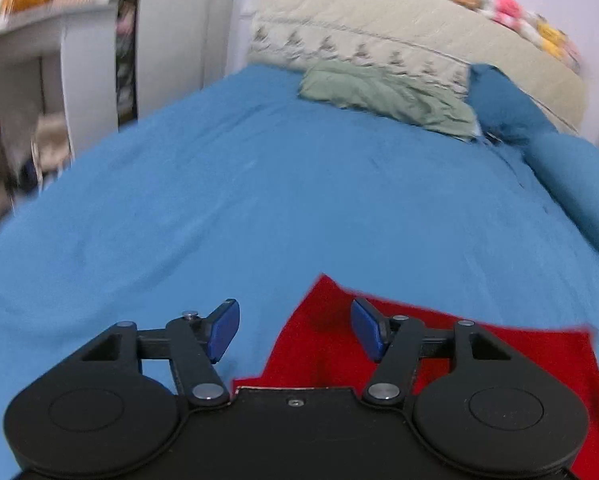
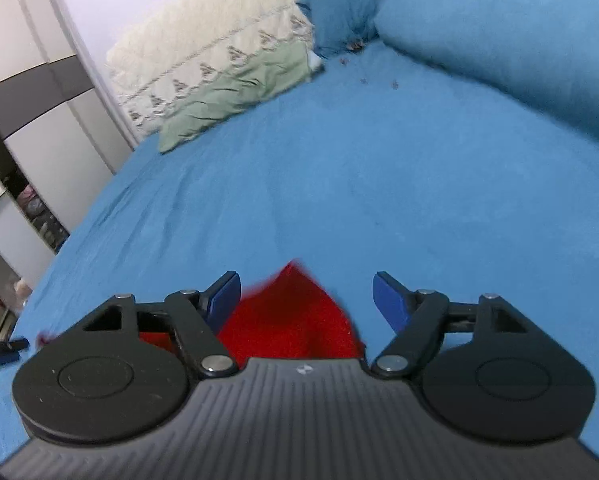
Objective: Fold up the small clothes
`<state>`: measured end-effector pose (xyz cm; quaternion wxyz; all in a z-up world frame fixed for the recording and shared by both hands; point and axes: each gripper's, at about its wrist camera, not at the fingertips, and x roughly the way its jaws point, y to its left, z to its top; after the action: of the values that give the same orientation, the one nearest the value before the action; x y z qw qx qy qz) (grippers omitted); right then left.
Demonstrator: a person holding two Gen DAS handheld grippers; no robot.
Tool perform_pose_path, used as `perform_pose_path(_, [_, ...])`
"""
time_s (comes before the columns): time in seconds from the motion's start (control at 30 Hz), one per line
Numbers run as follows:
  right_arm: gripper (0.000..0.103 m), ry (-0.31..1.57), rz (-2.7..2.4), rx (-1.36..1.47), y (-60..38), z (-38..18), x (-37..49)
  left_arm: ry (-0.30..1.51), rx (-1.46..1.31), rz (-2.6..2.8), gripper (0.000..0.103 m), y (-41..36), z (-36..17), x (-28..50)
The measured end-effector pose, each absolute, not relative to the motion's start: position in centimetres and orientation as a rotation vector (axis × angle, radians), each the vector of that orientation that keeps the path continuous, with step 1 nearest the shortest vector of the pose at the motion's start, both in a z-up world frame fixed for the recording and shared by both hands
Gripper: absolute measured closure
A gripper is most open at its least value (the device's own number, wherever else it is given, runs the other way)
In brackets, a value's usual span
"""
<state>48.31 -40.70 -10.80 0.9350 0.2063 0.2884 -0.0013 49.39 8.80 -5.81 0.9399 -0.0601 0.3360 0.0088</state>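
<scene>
A red garment lies flat on the blue bed sheet, close under both grippers. In the left wrist view its far corner points away and its edge runs off to the right. My left gripper is open and empty, above the garment's left part. In the right wrist view the red garment shows as a pointed corner between the fingers. My right gripper is open and empty above that corner. Most of the garment is hidden under the gripper bodies.
A green folded cloth lies at the far end of the bed against a cream patterned blanket. Blue pillows lie at the right. A white shelf and wardrobe stand left of the bed.
</scene>
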Motion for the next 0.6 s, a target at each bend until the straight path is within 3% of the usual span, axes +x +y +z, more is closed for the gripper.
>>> perform_pose_path(0.17, [0.011,0.694,0.084,0.294,-35.8,-11.5,43.9,0.785,0.018,-0.149,0.033,5.8,-7.9,43.1])
perform_pose_path(0.37, [0.013,0.845,-0.004,0.211,-33.9,-17.6,43.7,0.920,0.035,-0.114,0.032,6.0,-14.7,40.6])
perform_pose_path(0.6, [0.011,0.830,-0.080,0.278,-35.1,-18.5,44.7,0.938,0.081,-0.108,0.031,5.5,-14.0,40.9])
